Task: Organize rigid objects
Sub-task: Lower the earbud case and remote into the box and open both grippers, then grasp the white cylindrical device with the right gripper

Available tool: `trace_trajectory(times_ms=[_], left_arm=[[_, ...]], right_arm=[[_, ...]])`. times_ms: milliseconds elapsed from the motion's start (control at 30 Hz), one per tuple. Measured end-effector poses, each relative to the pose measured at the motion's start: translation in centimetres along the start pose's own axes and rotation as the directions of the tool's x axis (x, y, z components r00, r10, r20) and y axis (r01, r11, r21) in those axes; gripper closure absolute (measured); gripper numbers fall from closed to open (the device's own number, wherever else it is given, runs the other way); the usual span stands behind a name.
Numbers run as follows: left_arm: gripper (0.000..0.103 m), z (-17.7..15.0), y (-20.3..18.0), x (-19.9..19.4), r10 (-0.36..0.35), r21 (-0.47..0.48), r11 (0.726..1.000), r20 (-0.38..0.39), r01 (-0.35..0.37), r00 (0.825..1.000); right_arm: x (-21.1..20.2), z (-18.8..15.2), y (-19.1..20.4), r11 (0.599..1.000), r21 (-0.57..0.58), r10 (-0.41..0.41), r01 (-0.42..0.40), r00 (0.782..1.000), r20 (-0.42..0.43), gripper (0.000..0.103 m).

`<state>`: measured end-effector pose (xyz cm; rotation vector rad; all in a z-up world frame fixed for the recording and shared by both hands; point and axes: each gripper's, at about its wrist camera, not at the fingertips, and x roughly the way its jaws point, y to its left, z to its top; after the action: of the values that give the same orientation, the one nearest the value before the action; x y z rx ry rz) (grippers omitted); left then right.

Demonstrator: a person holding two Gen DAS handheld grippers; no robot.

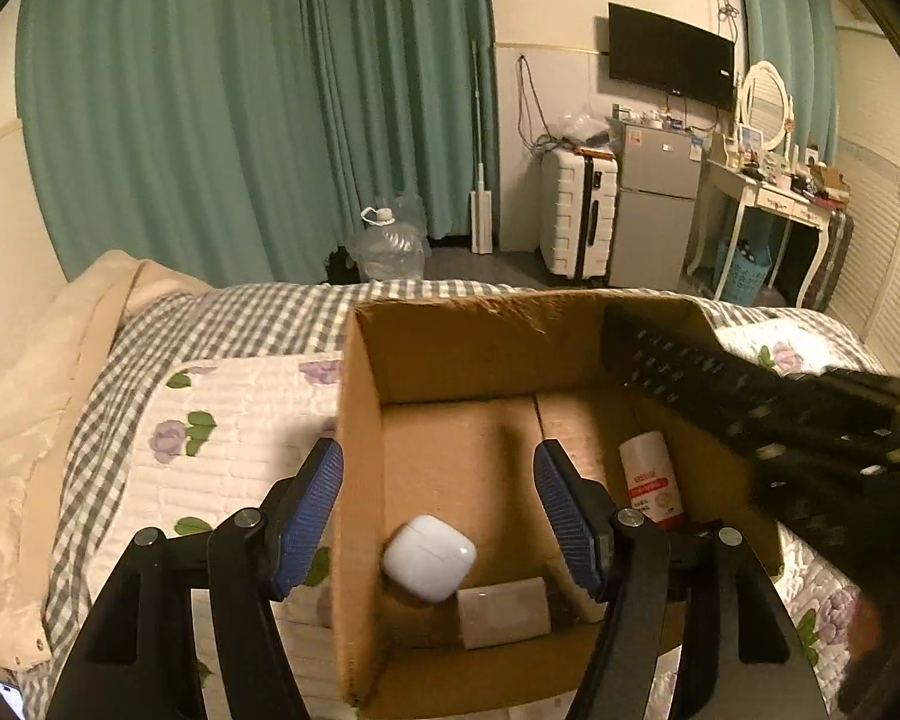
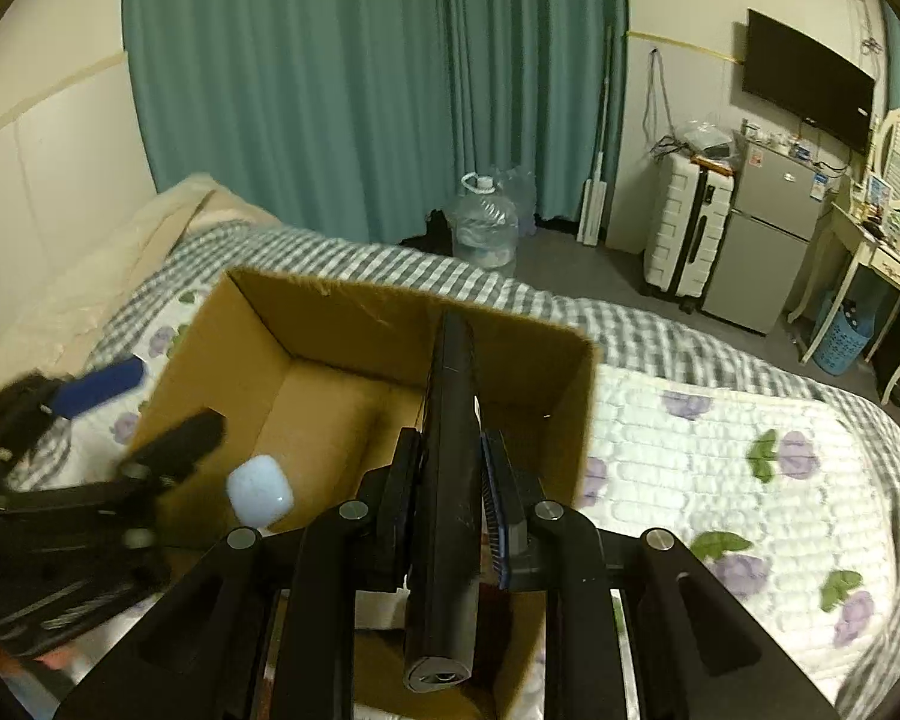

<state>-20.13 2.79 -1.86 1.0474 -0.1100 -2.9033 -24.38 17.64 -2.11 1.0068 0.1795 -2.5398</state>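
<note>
Left gripper [image 1: 438, 516] fingers spread apart, straddling the left wall of the cardboard box [image 1: 354, 480] on the bed [image 2: 720, 480]. White earbud case [image 1: 429, 558] sits between them, just below the tips, inside the box beside a white bottle [image 1: 651, 477]. Right gripper [image 2: 450, 480] fingers clamped on black remote [image 2: 447, 480], over the box.

Both wrist views look closely down into cardboard box [image 1: 426, 360]; shared.
</note>
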Motion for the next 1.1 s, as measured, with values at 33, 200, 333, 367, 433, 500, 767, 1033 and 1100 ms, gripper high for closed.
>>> trace_trajectory(times_ms=[33,200,333,367,433,500,767,1033,1100], left_arm=[[0.034,0.0,0.1,0.0,0.006,0.001,1.000,0.002,-0.006,1.000],[0.034,-0.1,0.4,0.2,0.015,0.001,1.000,0.013,-0.015,1.000],[0.034,-0.2,0.4,-0.1,0.015,0.000,1.000,0.012,-0.015,1.000],[0.034,-0.2,0.4,-0.4,0.015,0.002,1.000,0.014,-0.015,1.000],[0.034,-0.2,0.4,-1.3,0.017,0.004,1.000,0.021,-0.017,1.000],[0.034,-0.2,0.7,-2.2,0.019,0.005,1.000,0.028,-0.019,0.999],[0.031,-1.3,2.4,-8.2,0.051,0.005,0.999,0.066,-0.052,0.997],[0.031,-5.1,3.7,-12.3,0.057,0.011,0.998,0.068,-0.058,0.996],[0.031,-6.4,3.9,-12.2,0.054,-0.001,0.999,0.060,-0.054,0.997]], right_arm=[[0.7,0.0,0.4,1.000,-0.011,0.000,-0.001,1.000,-0.009,0.084],[3.2,0.0,1.8,0.999,-0.036,0.012,-0.012,1.000,-0.024,0.083],[2.7,0.2,1.9,0.999,-0.047,0.018,-0.018,1.000,-0.006,0.061],[2.1,0.3,1.8,0.999,-0.048,0.012,-0.012,1.000,0.005,0.044],[0.4,0.4,1.7,0.999,-0.036,0.006,-0.005,0.999,0.035,0.040],[-1.4,0.5,1.6,1.000,-0.025,-0.011,0.012,0.999,0.046,0.040],[-11.0,-1.9,2.3,0.998,-0.004,-0.055,0.056,0.993,0.105,0.022],[-15.2,-7.2,4.1,0.998,0.005,-0.057,0.057,0.993,0.107,0.016],[-14.8,-8.7,4.7,0.998,-0.001,-0.064,0.064,0.994,0.087,0.016]])
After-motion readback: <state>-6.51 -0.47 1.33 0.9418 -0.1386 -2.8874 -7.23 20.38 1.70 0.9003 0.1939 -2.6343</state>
